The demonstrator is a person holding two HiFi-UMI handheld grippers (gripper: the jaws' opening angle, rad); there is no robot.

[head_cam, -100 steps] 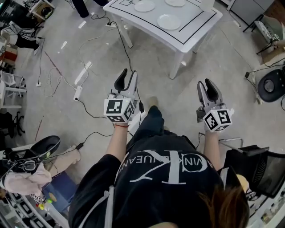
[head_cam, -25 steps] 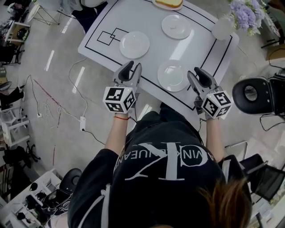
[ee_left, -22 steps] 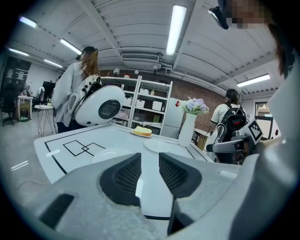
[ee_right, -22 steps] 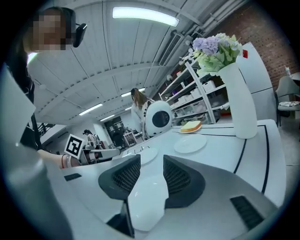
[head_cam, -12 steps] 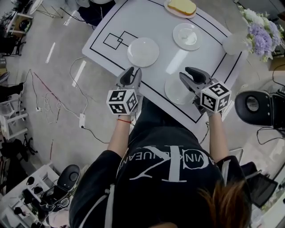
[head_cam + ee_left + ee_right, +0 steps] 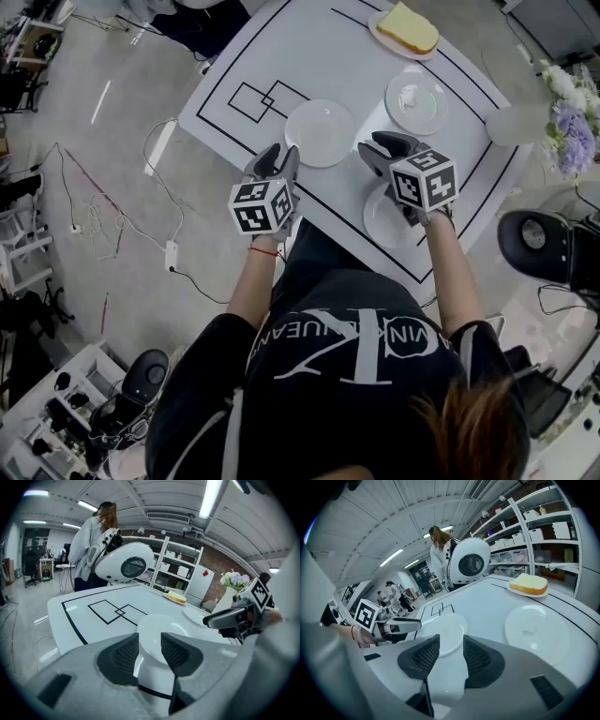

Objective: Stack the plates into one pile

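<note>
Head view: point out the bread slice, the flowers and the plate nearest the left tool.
bread slice (image 6: 408, 26), head view, top face.
flowers (image 6: 572, 127), head view, purple blooms.
plate (image 6: 320, 132), head view, its centre.

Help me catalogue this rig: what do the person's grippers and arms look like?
The left gripper and right gripper each have a pale grey body, two curved jaws with black ribbed pads, and a white cube of black square markers. The person wears a black short-sleeved T-shirt with white lettering and a red band on the left wrist.
</note>
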